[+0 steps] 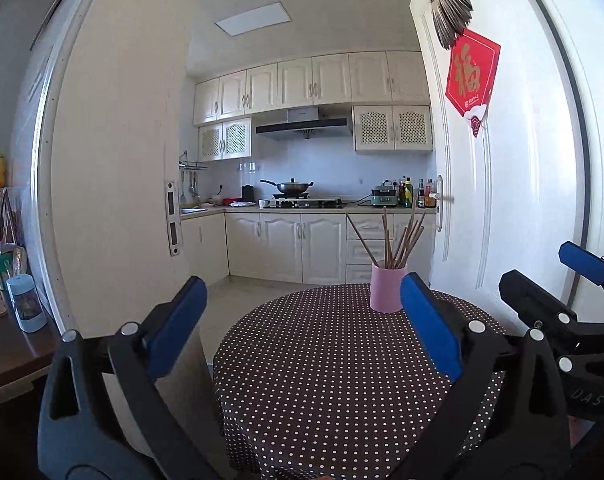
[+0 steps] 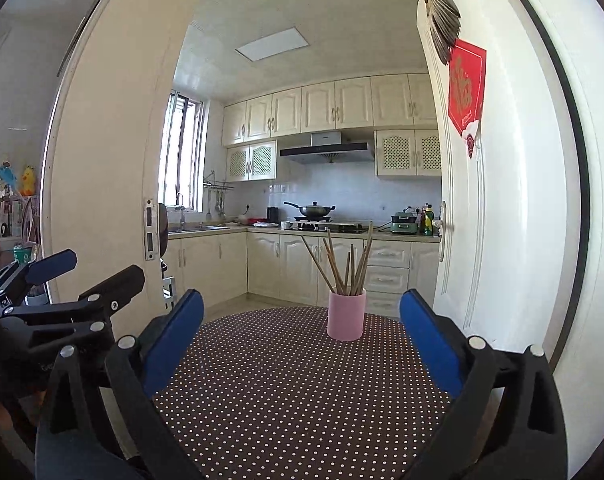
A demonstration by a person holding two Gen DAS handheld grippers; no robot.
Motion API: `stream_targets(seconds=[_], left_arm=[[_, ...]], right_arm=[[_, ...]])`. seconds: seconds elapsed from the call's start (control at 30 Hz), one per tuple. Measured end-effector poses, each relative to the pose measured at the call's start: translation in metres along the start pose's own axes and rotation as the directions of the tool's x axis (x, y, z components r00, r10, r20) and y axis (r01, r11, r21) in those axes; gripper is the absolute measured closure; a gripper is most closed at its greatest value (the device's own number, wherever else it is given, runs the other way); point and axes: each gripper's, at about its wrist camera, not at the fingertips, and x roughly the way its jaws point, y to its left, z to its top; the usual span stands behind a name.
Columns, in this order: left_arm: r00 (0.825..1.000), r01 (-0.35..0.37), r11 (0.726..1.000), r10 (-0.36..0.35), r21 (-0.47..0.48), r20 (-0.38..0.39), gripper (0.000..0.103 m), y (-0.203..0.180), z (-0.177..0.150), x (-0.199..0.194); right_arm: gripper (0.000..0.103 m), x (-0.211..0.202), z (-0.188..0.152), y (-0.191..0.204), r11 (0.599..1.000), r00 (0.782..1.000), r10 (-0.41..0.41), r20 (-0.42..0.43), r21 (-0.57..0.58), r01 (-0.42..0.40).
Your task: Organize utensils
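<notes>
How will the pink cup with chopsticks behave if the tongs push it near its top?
The pink cup looks tall and narrow, so a high push would probably tip it rather than slide it. The chopsticks lean loosely outward above the rim, so they would likely rattle or spill. The polka-dot tablecloth may grip its base, which adds to the tipping risk.

Both wrist cameras sit low over the near edge of the polka-dot table [image 1: 321, 380], facing level toward the kitchen doorway at 12 o'clock. Left view: pink cup [image 1: 386, 288] near, at 1 o'clock; right gripper [image 1: 549, 284] intrudes at 3 o'clock. Right view: pink cup [image 2: 346, 315] at 12 o'clock; left gripper [image 2: 90, 270] at 9 o'clock. Shared: table, cup, kitchen cabinets [image 2: 329, 108], white door [image 1: 513, 184].
</notes>
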Motion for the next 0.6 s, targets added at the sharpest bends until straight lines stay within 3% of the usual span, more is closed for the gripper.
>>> stream_targets(seconds=[0.6], left_arm=[[1.000,-0.030,0.999,0.030,0.013,-0.007,0.008,-0.002,-0.006,0.009]], right_arm=[[0.008,0.004,-0.012,0.004,1.000,1.000,-0.020,-0.010,-0.007,0.020]])
